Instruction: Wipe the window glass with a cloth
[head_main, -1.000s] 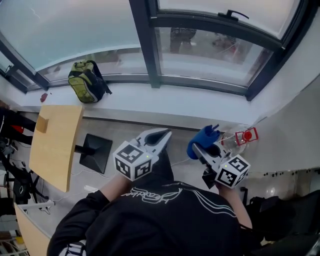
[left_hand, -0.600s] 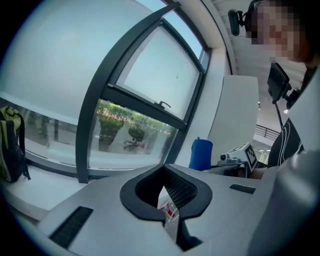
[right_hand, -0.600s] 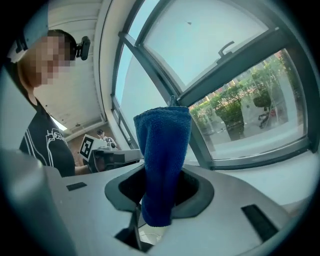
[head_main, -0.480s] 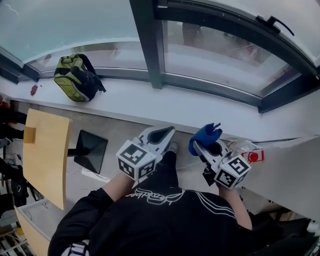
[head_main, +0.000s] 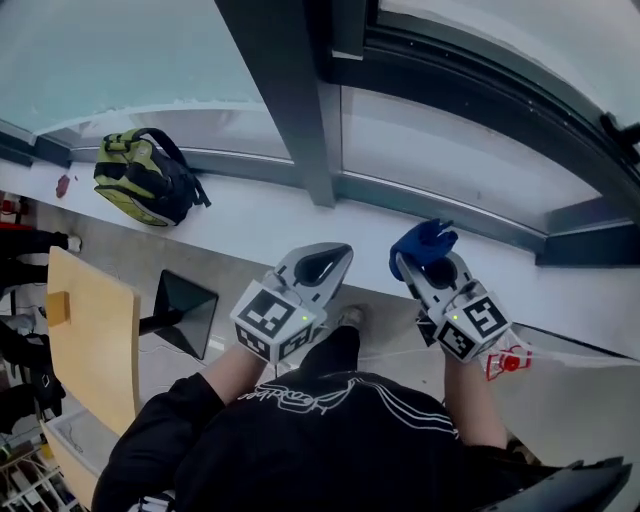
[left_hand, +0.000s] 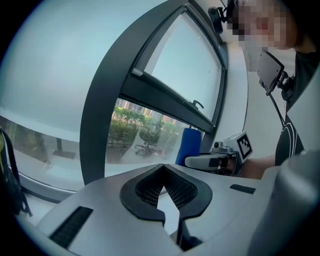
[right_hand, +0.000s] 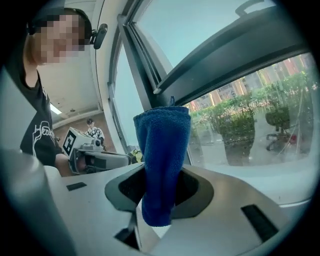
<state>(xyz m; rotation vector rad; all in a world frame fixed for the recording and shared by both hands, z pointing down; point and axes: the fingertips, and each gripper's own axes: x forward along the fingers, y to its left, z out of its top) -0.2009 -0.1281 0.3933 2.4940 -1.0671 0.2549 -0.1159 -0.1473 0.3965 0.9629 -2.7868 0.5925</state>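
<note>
A: Head view first. Where is the cloth?
B: The blue cloth (head_main: 423, 243) is bunched at the tip of the right gripper (head_main: 424, 268), raised over the white sill (head_main: 300, 222) and in front of the window glass (head_main: 450, 160). I cannot tell whether it touches the pane. The left gripper (head_main: 333, 257) is just beside it, pointing the same way, below the dark frame post (head_main: 290, 110).
A: Other items?
B: A green-and-black backpack (head_main: 140, 178) lies on the sill, far left. There is a wooden tabletop (head_main: 92, 340) at lower left. A red-capped item (head_main: 508, 362) sits by the right wrist, too small to identify.
A: Left gripper view. Jaws?
B: Pressed together at the tips, nothing between them. Beyond them are the frame, the pane, and the right gripper with the cloth standing upright at its front.
A: Right gripper view?
B: The jaws are clamped on the cloth. It rises upright out of the jaw opening, and its lower end hangs just below the pads. Glass and greenery are behind it, and the left gripper shows at left.
</note>
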